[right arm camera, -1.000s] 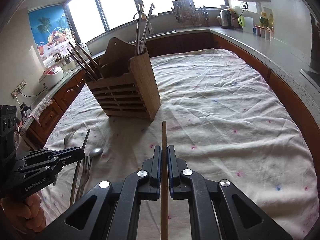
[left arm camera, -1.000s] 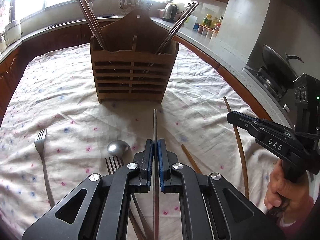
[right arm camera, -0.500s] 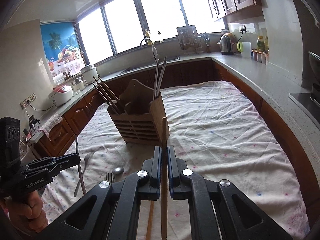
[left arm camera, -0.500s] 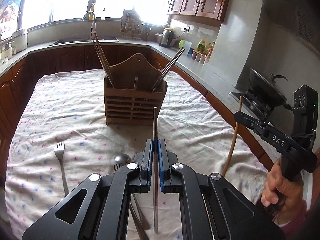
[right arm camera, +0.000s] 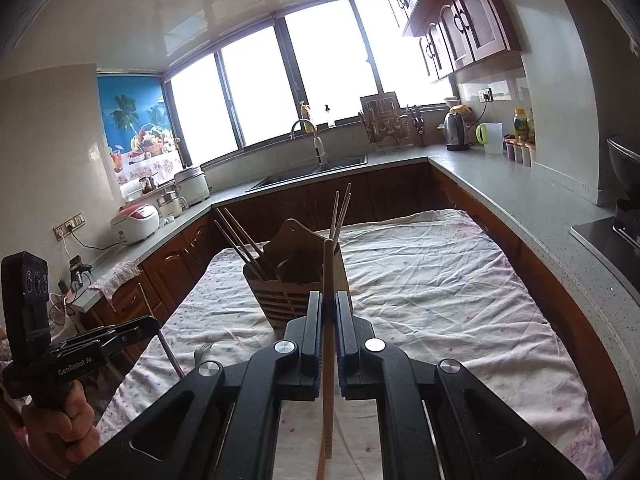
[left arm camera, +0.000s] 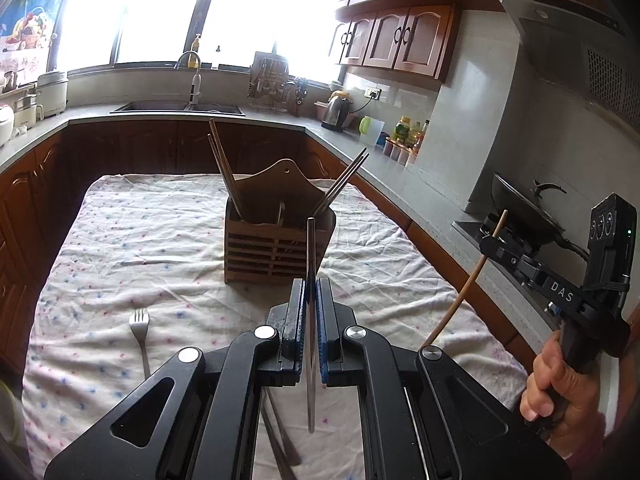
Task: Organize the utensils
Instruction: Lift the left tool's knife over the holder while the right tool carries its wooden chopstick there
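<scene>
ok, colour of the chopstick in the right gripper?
Light tan wood chopstick; clearest in the right wrist view.

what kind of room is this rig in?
A home kitchen, by the look of it: a sink under the windows, a kettle on the counter, and a wok on the stove. The work surface is a cloth-covered table.

Electric kettle (left arm camera: 335, 114), upper centre on the grey counter (left arm camera: 280, 118); rice cooker (left arm camera: 51, 94), far left; wok (left arm camera: 520, 206), right edge; sink tap (right arm camera: 310, 136).
</scene>
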### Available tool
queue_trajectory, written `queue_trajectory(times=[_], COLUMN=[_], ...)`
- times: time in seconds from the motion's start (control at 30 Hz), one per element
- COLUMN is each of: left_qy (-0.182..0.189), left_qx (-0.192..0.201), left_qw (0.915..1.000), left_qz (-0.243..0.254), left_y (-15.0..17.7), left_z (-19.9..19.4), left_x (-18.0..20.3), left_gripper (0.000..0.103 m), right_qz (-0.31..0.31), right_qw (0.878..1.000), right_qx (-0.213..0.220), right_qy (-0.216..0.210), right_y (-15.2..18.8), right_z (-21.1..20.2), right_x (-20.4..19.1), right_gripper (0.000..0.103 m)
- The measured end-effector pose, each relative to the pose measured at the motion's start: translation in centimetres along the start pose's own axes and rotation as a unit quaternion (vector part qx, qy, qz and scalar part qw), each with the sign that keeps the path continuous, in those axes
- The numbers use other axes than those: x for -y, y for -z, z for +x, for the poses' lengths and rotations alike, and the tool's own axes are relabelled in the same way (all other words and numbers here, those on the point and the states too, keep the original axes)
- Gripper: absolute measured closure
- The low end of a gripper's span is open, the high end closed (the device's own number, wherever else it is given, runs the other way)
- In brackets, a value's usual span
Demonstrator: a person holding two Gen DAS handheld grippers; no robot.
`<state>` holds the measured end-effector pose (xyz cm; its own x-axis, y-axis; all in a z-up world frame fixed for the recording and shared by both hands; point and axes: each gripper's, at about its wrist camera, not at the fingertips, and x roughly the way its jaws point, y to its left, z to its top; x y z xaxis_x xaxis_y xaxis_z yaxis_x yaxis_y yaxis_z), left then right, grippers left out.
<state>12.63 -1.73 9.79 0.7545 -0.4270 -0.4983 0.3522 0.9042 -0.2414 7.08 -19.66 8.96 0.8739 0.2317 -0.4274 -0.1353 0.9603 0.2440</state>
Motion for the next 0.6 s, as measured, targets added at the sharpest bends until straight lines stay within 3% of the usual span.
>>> queue_trajectory(times=[0.6], left_qy=[-0.004], left_qx=[0.013], left_qw=[0.9999], left_qz=[-0.011], left_y=[-0.50], left_z=[-0.26], left_x=[-0.72], left_gripper=[0.099], right_qz=[0.004], right_qw=[1.000], right_qx=[0.000], right_qy=[-0.005], right_y=[0.01], right_z=[0.35], right_x=[-0.30], right_gripper=[0.097])
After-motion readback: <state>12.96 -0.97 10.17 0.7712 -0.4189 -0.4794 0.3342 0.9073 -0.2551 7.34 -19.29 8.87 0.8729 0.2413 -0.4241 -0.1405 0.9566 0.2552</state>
